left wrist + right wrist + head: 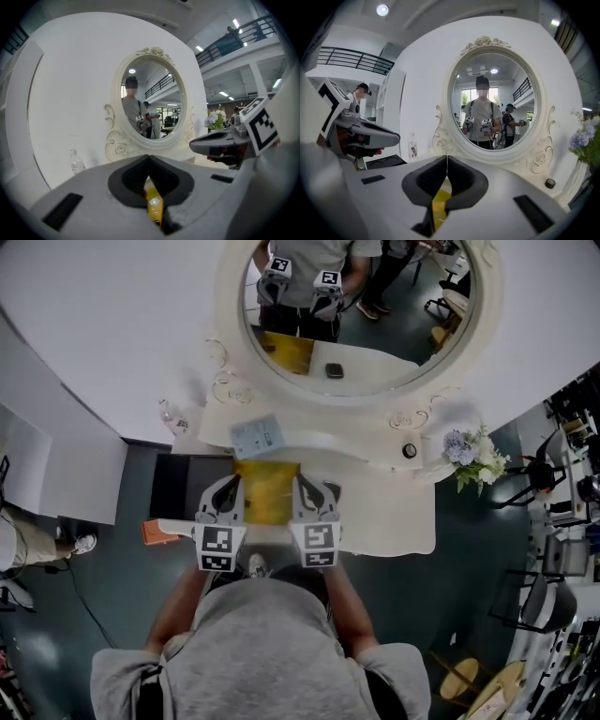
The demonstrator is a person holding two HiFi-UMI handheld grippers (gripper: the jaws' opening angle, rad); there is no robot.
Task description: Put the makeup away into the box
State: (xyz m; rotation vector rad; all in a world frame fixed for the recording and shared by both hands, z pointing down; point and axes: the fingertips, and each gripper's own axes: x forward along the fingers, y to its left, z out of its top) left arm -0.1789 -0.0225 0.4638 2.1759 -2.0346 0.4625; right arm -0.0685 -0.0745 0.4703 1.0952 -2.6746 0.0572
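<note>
Head view: box (266, 491) on counter (394, 512), contents unclear; left gripper (228, 484), right gripper (307, 484) flanking, fingers closed, empty; card (258, 436), flowers (473, 454) beyond.

The left claw (149, 160) fills the near foreground. Its two jaws are closed tip to tip, and a yellow strip (153, 202) shows through the slot below the tips. Beyond it, an oval mirror (159, 70) in a carved cream frame stands against a white wall and reflects a person. A small clear bottle (76, 162) stands at the far left. From the right, the right claw (201, 143) reaches in, its marker cube (260, 124) above it. Pale flowers (215, 120) show behind it.
</note>
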